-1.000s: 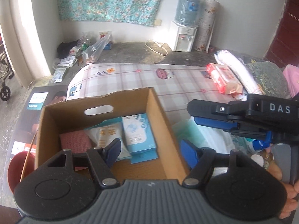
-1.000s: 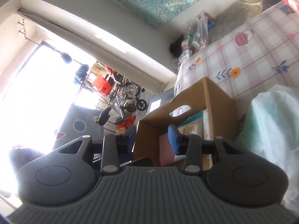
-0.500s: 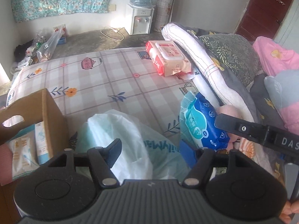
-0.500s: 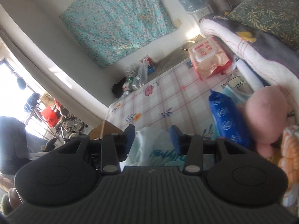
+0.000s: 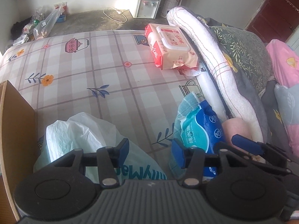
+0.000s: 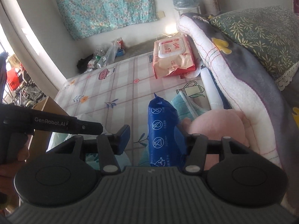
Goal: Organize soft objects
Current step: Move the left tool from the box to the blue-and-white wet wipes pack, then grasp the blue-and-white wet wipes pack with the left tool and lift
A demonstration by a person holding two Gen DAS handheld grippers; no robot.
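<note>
One blue wipes pack (image 6: 162,130) stood on edge on the checked mat (image 5: 104,71), between a white plastic bag (image 5: 84,130) and a pink plush toy (image 6: 216,127), with a teal cloth (image 6: 184,105) under its far end. The right gripper (image 6: 152,140) was opening, its jaws apart around the pack; whether the far pad touched it could not be told. The left gripper (image 5: 150,147) was closing over bare mat between bag and pack, holding nothing.

One red wipes pack (image 5: 172,48) lay well apart, near the mat's far edge. Rolled bedding (image 5: 211,63) walled the right side; one cardboard box (image 5: 13,130) stood at the left edge. The mat's middle lay open.

Only the left view showed the water dispenser (image 5: 146,1); only the right showed the floral wall cloth (image 6: 104,5) in full.
</note>
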